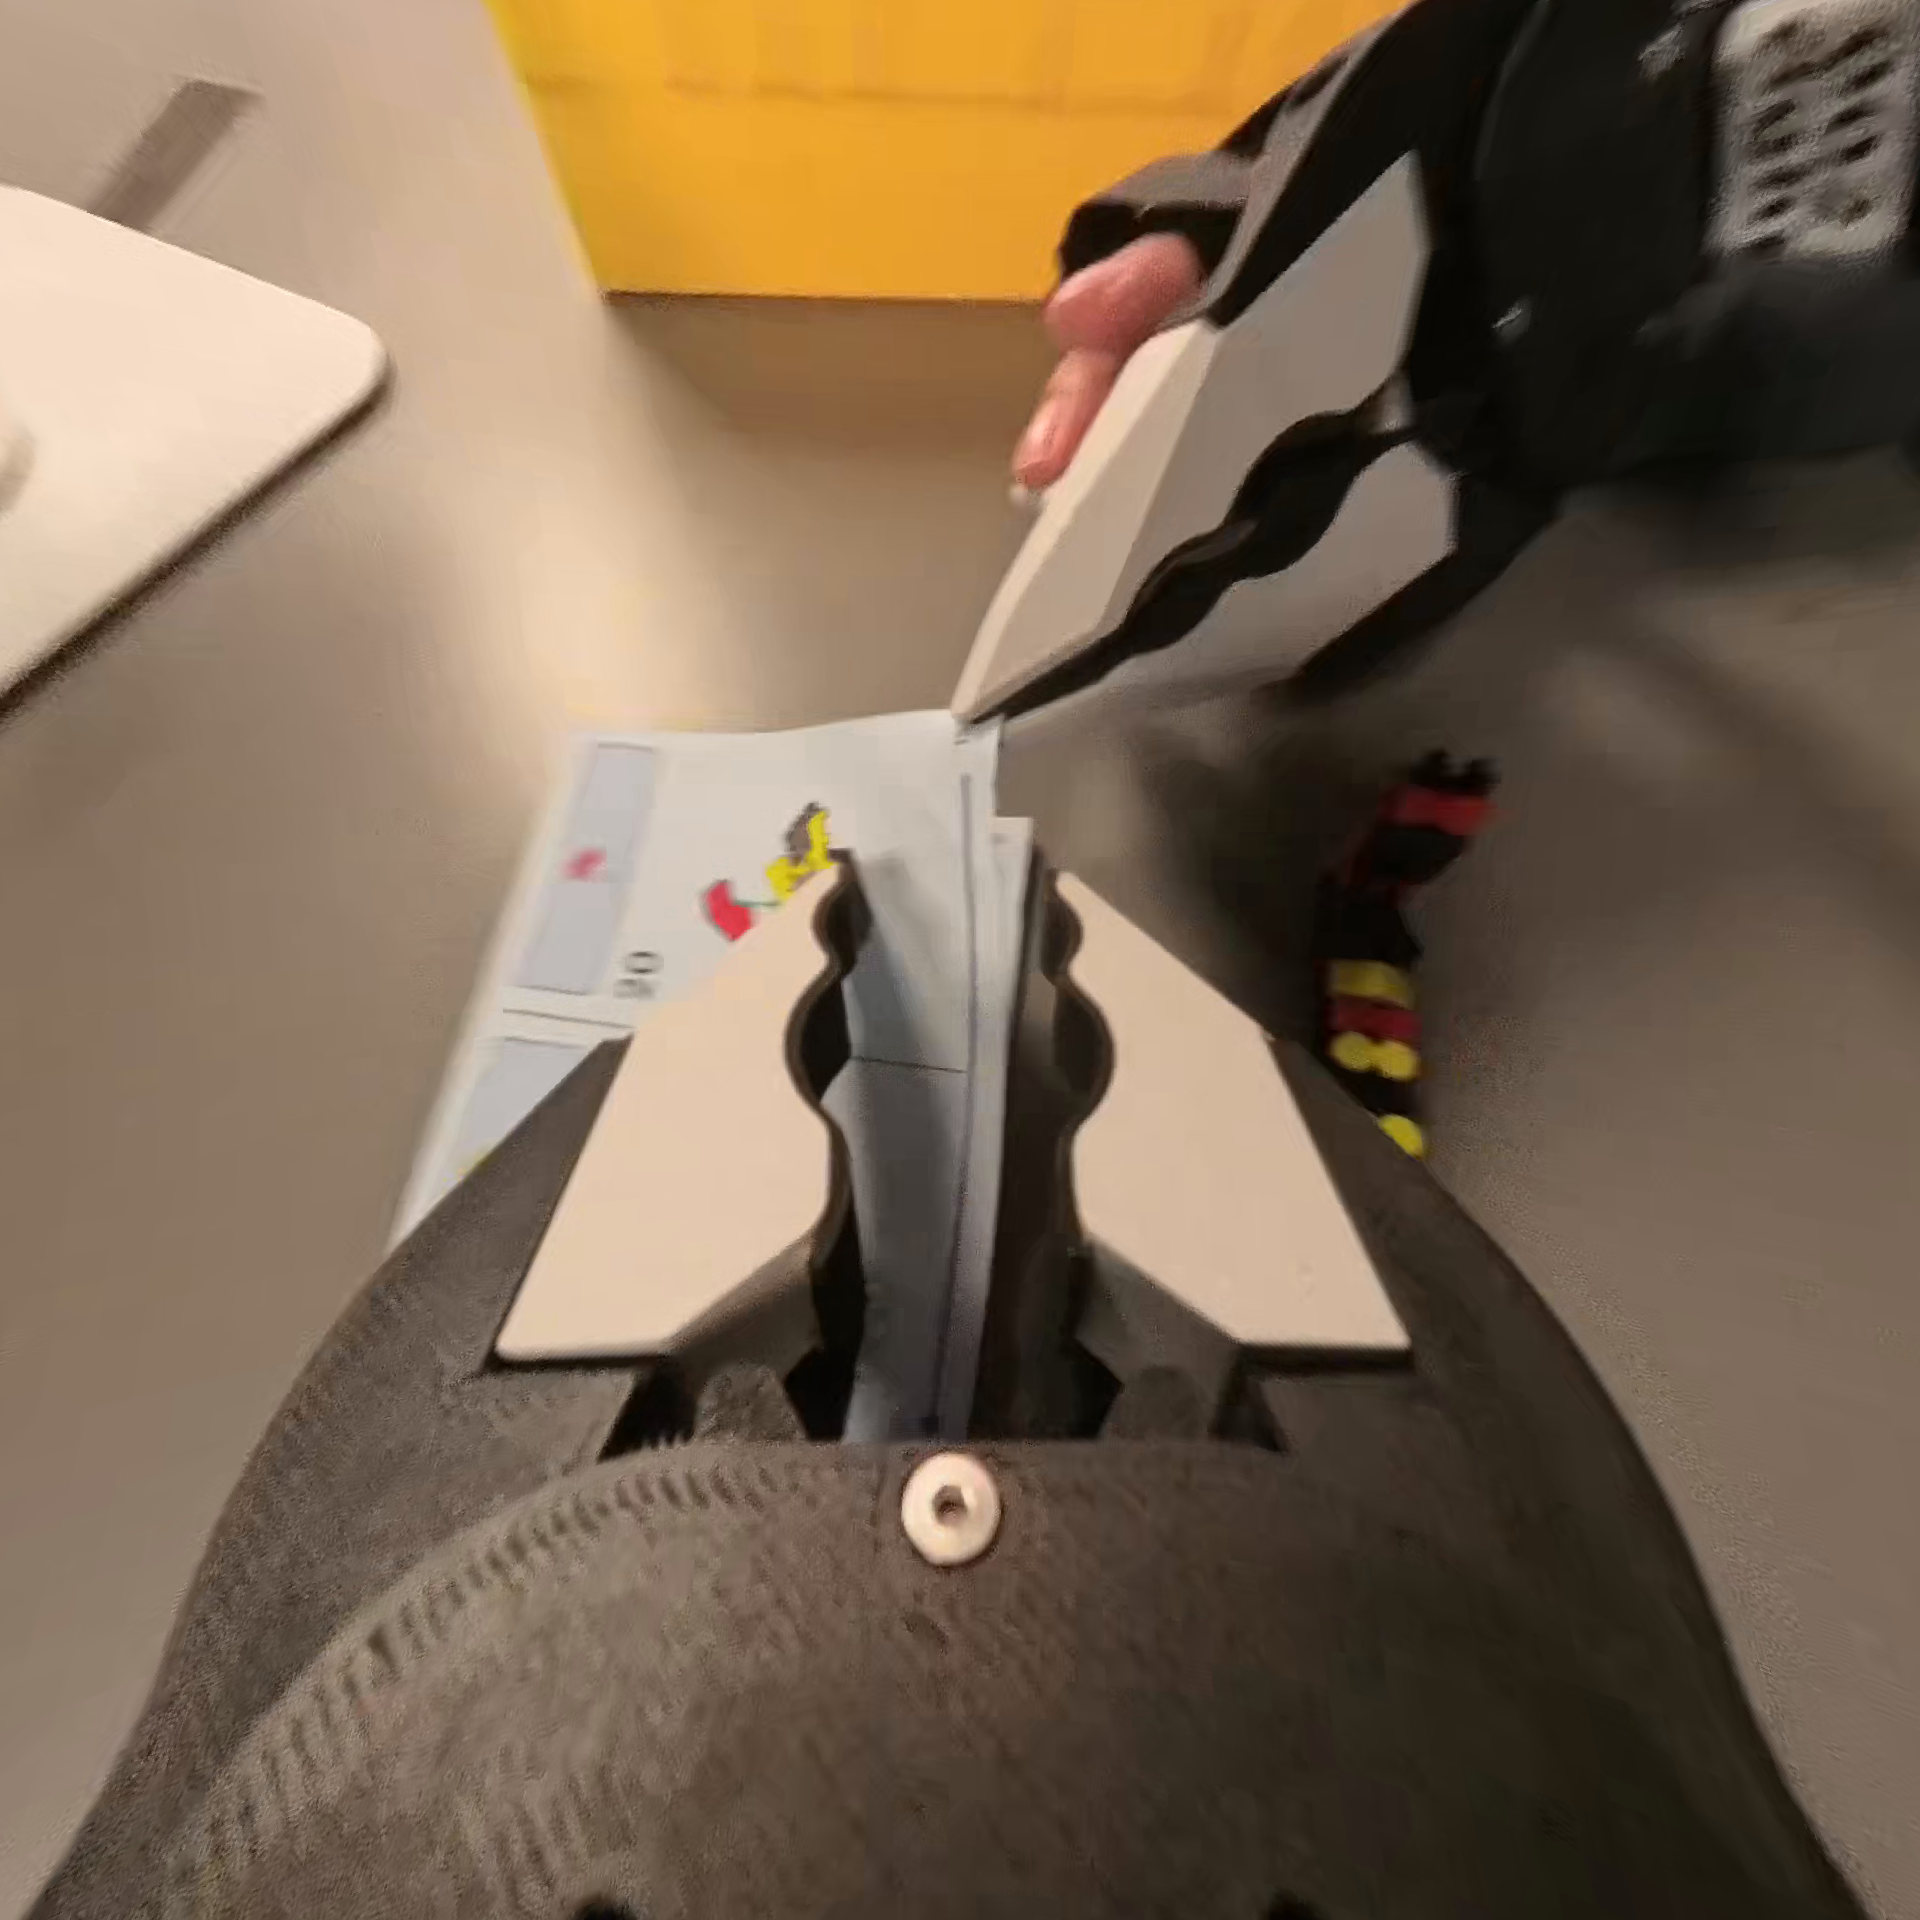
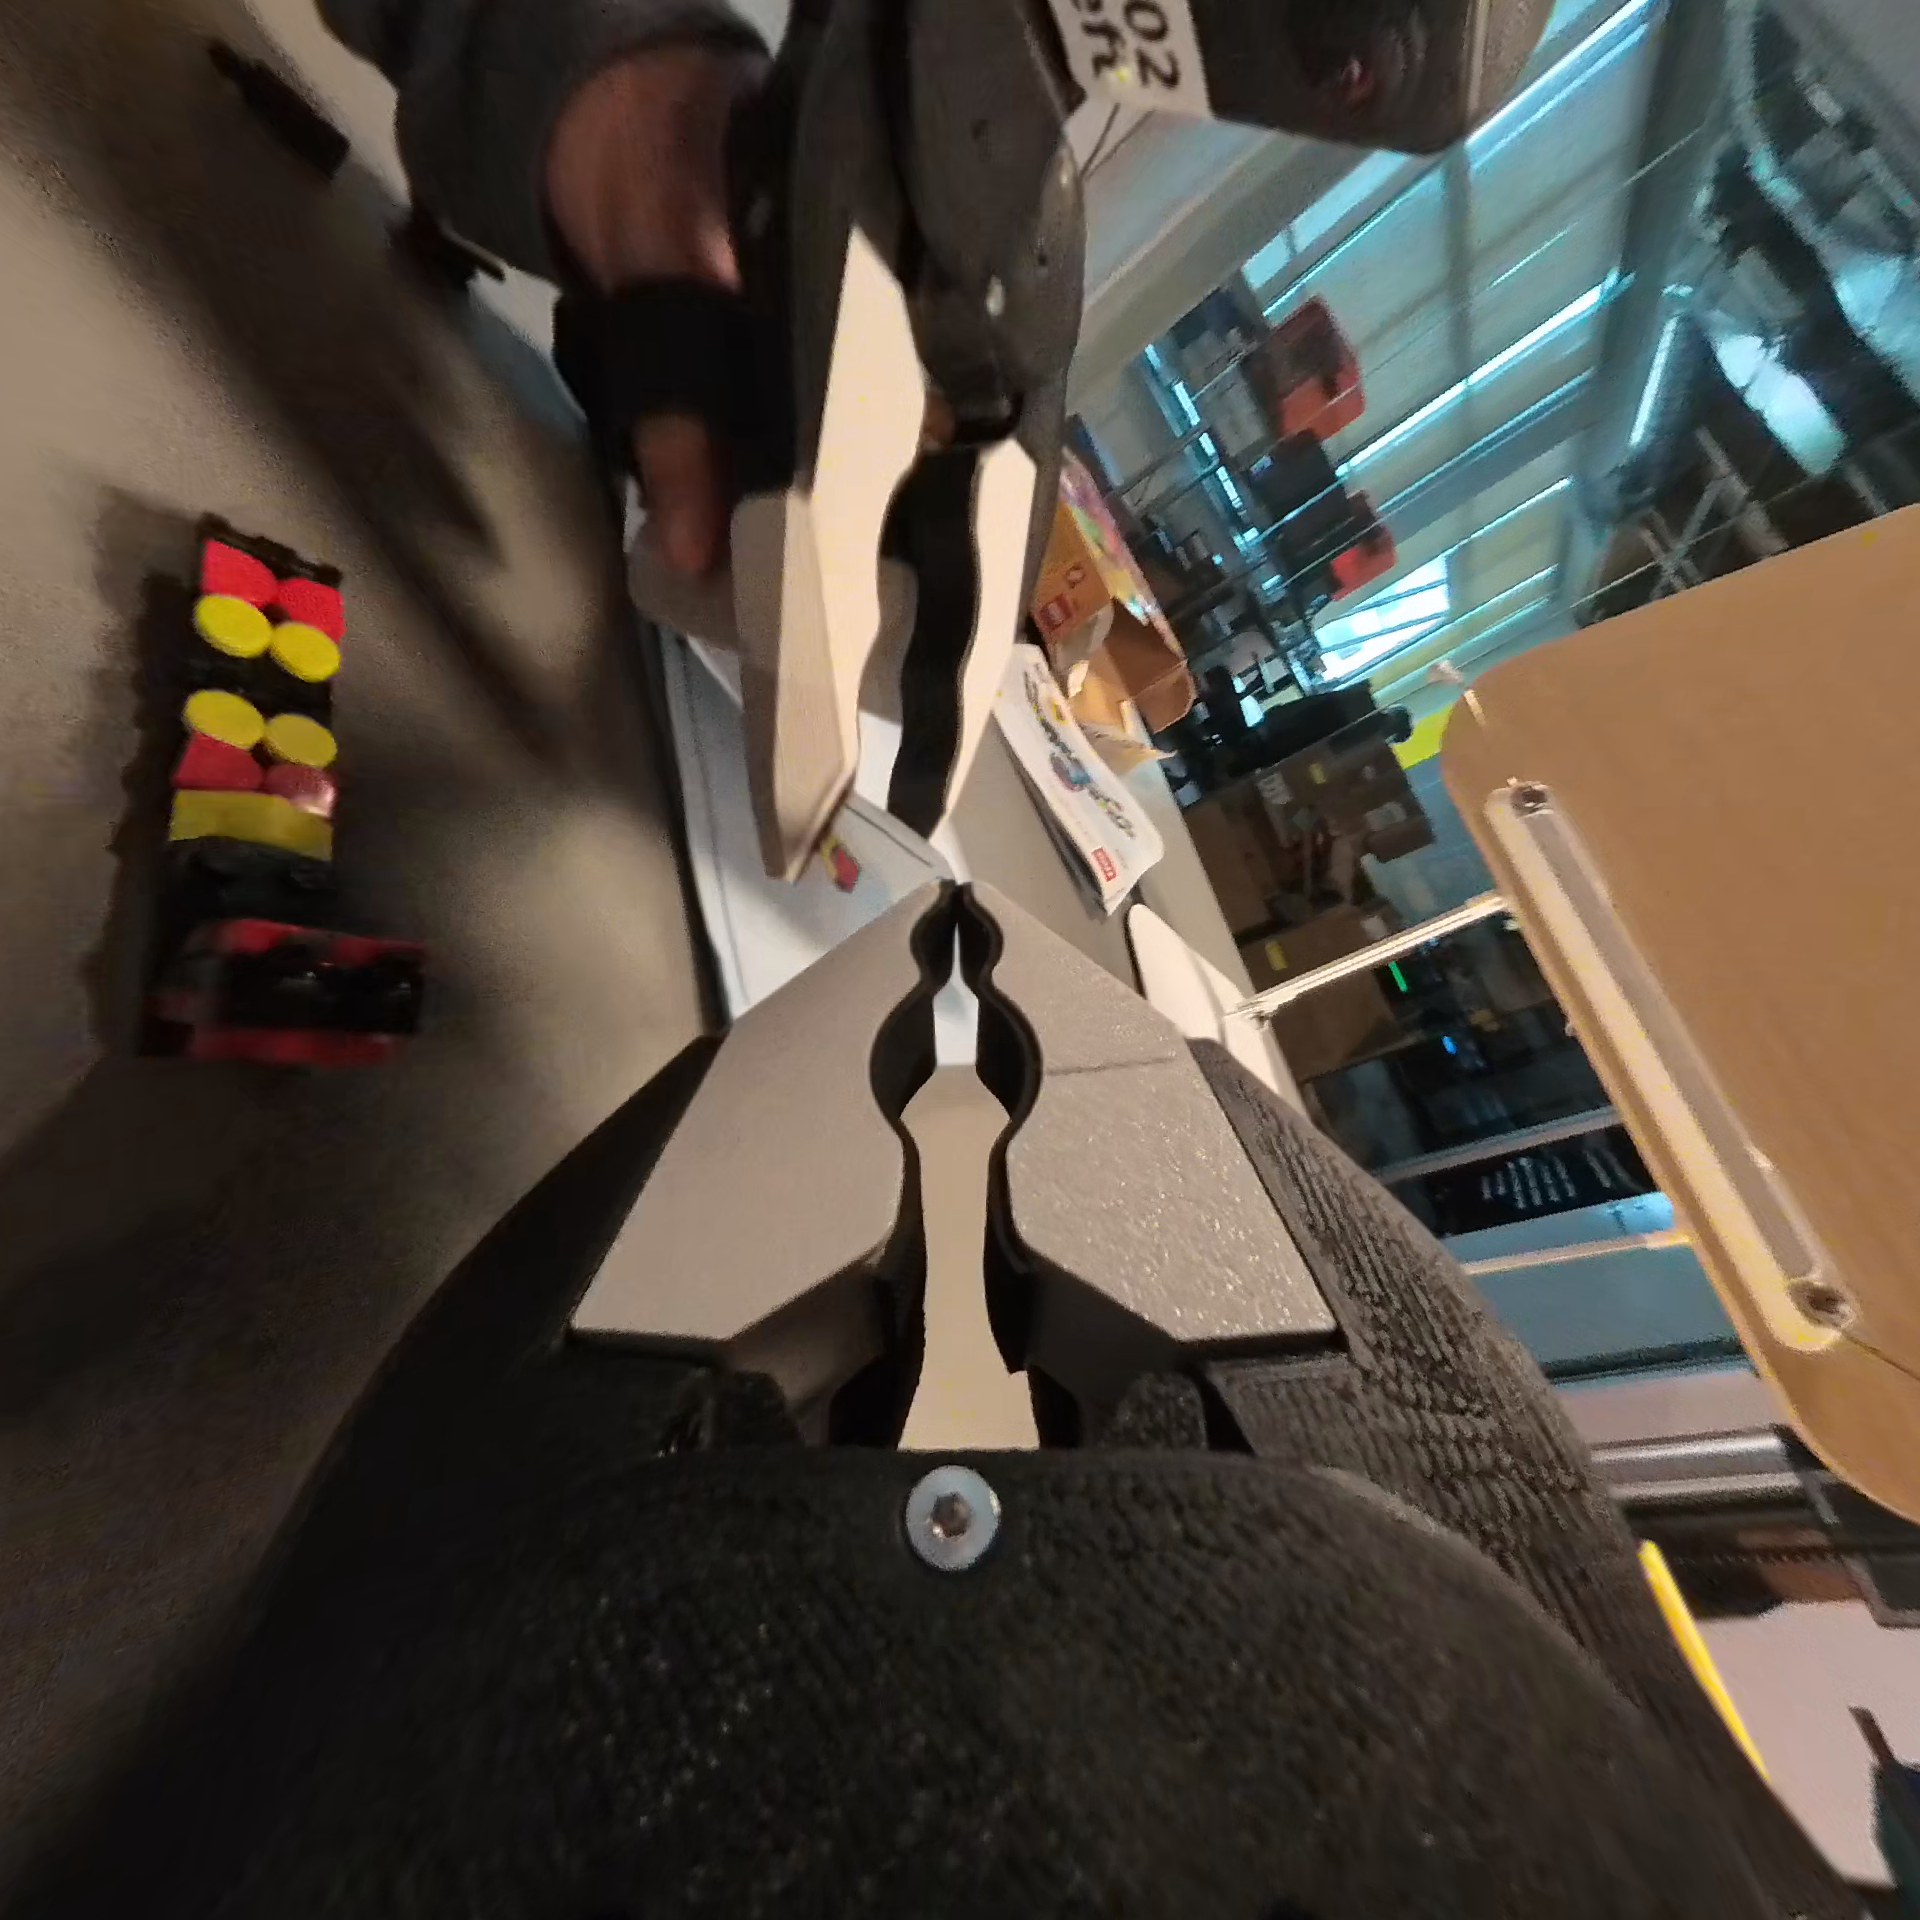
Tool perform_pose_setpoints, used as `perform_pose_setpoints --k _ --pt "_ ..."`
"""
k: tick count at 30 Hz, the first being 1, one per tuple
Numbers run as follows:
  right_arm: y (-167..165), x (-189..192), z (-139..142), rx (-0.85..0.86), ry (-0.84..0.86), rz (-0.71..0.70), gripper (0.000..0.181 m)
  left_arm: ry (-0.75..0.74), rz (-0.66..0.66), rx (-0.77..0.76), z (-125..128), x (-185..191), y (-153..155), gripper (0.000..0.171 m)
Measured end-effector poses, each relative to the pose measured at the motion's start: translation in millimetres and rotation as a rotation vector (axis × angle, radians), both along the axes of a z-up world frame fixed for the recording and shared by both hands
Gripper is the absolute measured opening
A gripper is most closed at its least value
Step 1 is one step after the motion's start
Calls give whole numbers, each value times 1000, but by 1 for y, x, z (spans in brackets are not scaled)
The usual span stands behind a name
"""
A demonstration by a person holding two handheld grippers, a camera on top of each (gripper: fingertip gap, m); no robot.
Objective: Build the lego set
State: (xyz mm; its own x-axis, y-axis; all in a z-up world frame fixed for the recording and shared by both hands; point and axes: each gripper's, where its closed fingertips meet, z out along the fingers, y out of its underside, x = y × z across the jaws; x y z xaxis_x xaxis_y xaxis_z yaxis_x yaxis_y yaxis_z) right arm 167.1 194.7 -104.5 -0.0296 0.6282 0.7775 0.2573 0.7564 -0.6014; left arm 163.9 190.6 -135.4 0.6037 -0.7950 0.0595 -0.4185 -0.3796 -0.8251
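Two grippers meet over the pale-blue instruction booklet (image 1: 748, 831): left gripper (image 1: 951, 878) released astride its pages, right gripper (image 2: 956, 899) clenched on a page corner. Black, red and yellow lego build (image 2: 260, 790) lies right of it on the table (image 1: 364, 623).

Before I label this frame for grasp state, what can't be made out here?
- Instruction booklet: left wrist view; the left hand-held gripper hides its middle, and blur smears the print.
- Lego model: blurred there, studs indistinct.
- Right hand-held gripper: right wrist view; whether its tips pinch a page is unclear.
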Motion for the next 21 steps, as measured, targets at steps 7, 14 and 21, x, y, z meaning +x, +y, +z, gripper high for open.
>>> perform_pose_setpoints --k 7,14,21 --pt "5 4 14 37 90 -24 15 0 289 186 31 -27 13 0" --pt "26 9 14 24 93 -107 14 -176 501 139 60 -98 -7 0" --pt "45 15 13 52 88 -202 12 -165 631 26 40 -150 -40 1"
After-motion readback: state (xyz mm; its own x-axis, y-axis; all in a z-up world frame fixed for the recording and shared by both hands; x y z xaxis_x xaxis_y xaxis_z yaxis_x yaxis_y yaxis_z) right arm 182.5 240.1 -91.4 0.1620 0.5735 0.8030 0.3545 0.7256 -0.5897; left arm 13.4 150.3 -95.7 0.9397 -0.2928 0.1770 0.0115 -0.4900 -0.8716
